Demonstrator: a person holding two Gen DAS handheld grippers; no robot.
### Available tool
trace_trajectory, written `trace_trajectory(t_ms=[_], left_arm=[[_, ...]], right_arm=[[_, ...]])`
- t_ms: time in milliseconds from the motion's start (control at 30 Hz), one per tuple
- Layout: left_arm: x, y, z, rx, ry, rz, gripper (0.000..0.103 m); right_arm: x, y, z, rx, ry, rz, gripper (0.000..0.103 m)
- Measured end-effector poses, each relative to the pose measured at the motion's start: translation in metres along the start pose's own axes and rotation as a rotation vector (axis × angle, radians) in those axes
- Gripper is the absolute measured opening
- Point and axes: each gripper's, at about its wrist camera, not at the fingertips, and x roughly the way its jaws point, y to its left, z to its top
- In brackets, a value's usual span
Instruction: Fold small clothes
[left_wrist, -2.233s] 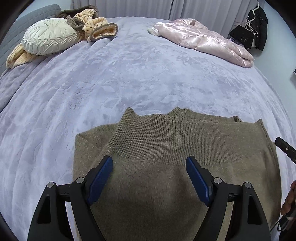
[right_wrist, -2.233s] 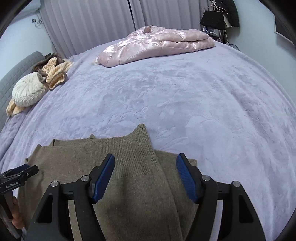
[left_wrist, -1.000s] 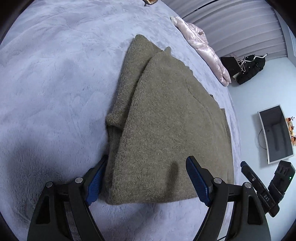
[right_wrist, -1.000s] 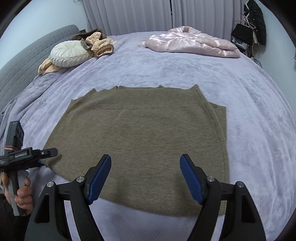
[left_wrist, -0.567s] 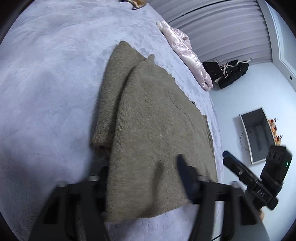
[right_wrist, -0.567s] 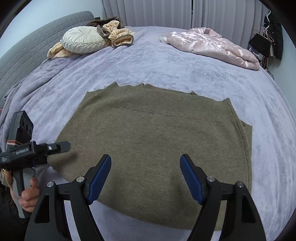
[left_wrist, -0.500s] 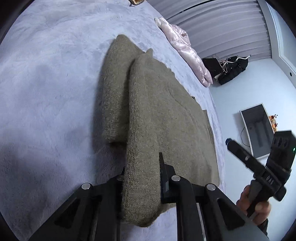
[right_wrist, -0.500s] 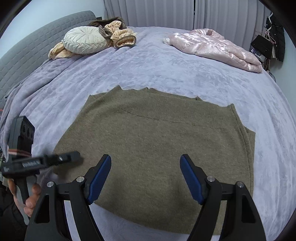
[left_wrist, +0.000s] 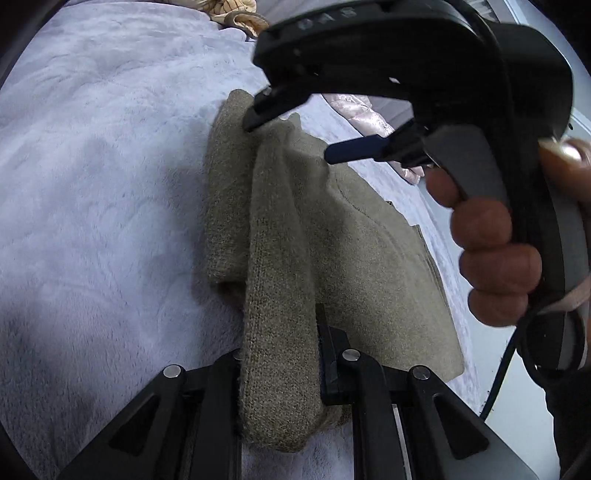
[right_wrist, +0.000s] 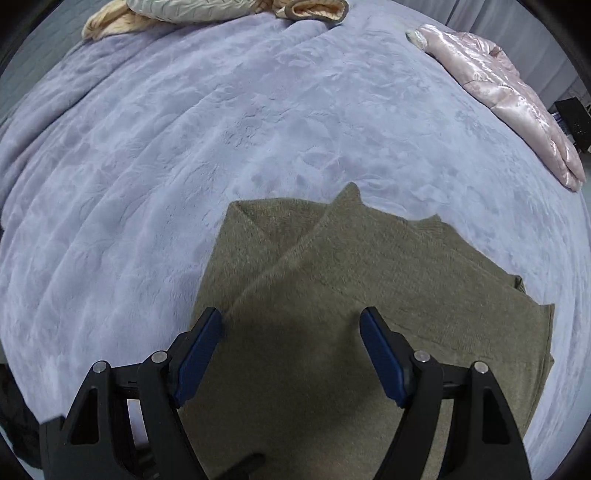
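**Left claw pinches the sweater; right claw hangs open above it**

Your left claw (left_wrist: 280, 354) has just been closing and now clamps a thick fold of the sweater (left_wrist: 332, 236), the knit bunched up between its black fingers and rising in a ridge away from them. The sweater is an olive-brown knit, fuzzy and finely ribbed, folded into a rough rectangle with layered edges. It lies on the bed (right_wrist: 184, 129), whose cover is a pale lilac plush with a faint embossed leaf pattern.

Your right claw (right_wrist: 291, 354) stands wide open over the sweater's near part, its blue pads (right_wrist: 380, 354) apart and pressing on nothing; a dark shadow falls on the knit between them. In the left view your right hand (left_wrist: 495, 251) wraps the grey handle, the claw's black body filling the upper frame.

Far across the bed lie a shiny, quilted pink jacket (right_wrist: 509, 92), a pleated cream cushion (right_wrist: 192, 9) and a tan ribbed garment (right_wrist: 314, 9).
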Motion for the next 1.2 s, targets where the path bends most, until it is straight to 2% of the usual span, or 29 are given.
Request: trace_trajectory(t_ms=[133, 267, 300, 333, 367, 400, 433, 467, 533, 633, 733, 967, 1200], left_arm=[[0.001, 0.003, 0.000, 0.002, 0.000, 0.006, 0.017], [0.002, 0.000, 0.000, 0.015, -0.003, 0.020, 0.017], [0.002, 0.000, 0.000, 0.017, -0.004, 0.021, 0.017], [0.001, -0.001, -0.001, 0.018, -0.004, 0.024, 0.017], [0.002, -0.003, -0.001, 0.018, -0.005, 0.029, 0.017], [0.000, -0.005, -0.001, 0.022, -0.009, 0.041, 0.017], [0.000, -0.010, -0.001, 0.029, -0.013, 0.056, 0.017], [-0.003, -0.018, -0.001, 0.043, -0.017, 0.083, 0.017], [-0.009, -0.035, -0.002, 0.089, -0.029, 0.135, 0.017], [-0.013, -0.054, -0.003, 0.128, -0.035, 0.195, 0.017], [-0.018, -0.065, -0.003, 0.123, -0.034, 0.213, 0.017], [-0.021, -0.118, -0.011, 0.224, -0.027, 0.296, 0.017], [-0.006, -0.185, -0.015, 0.333, -0.003, 0.397, 0.017]], right_arm=[[0.024, 0.016, 0.020, 0.059, 0.091, 0.066, 0.080], [0.037, 0.034, 0.028, 0.059, 0.120, 0.013, 0.089], [0.041, 0.040, 0.027, 0.036, 0.122, -0.034, 0.088], [0.044, 0.044, 0.026, 0.009, 0.118, -0.082, 0.082], [0.046, 0.048, 0.023, -0.020, 0.111, -0.120, 0.066], [0.047, 0.047, 0.022, -0.036, 0.109, -0.142, 0.057], [0.046, 0.040, 0.021, -0.022, 0.104, -0.140, 0.036], [0.042, 0.030, 0.021, 0.004, 0.099, -0.114, 0.026], [0.033, 0.009, 0.020, 0.053, 0.087, -0.016, 0.023], [0.019, -0.003, 0.014, 0.047, 0.039, 0.063, 0.023], [0.003, -0.008, 0.006, 0.015, -0.018, 0.098, 0.023], [-0.033, -0.029, 0.002, -0.031, -0.109, 0.175, 0.023], [-0.070, -0.079, -0.015, -0.023, -0.218, 0.252, 0.023]])
